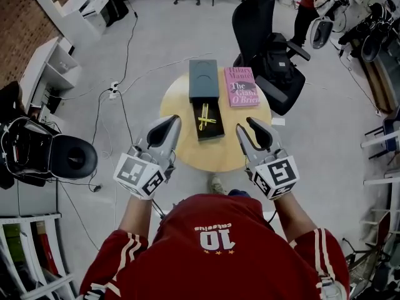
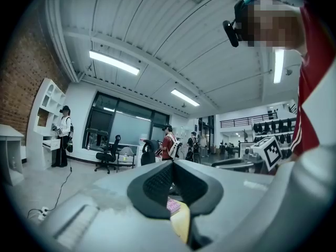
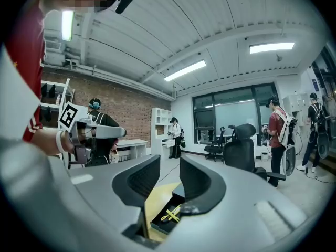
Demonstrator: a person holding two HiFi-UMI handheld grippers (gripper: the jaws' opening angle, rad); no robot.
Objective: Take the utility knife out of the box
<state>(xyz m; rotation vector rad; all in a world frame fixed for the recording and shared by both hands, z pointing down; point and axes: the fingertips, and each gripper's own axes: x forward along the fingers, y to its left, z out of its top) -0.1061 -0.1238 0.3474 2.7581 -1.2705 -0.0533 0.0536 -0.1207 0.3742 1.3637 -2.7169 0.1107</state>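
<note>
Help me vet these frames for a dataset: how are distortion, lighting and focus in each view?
Head view: wide-angle bending, dark corners, even light; the utility knife in its box reads clearly. Left gripper view: heavy fisheye, black rim, bright ceiling lights; the left tool is soft up close. Right gripper view: same distortion; the right tool is blurry, the utility knife beyond small but clear.

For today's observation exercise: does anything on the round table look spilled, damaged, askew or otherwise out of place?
Nothing stands out. The dark box lies open on the round table, its tray holding the yellow utility knife, and the pink book lies flat beside it.
</note>
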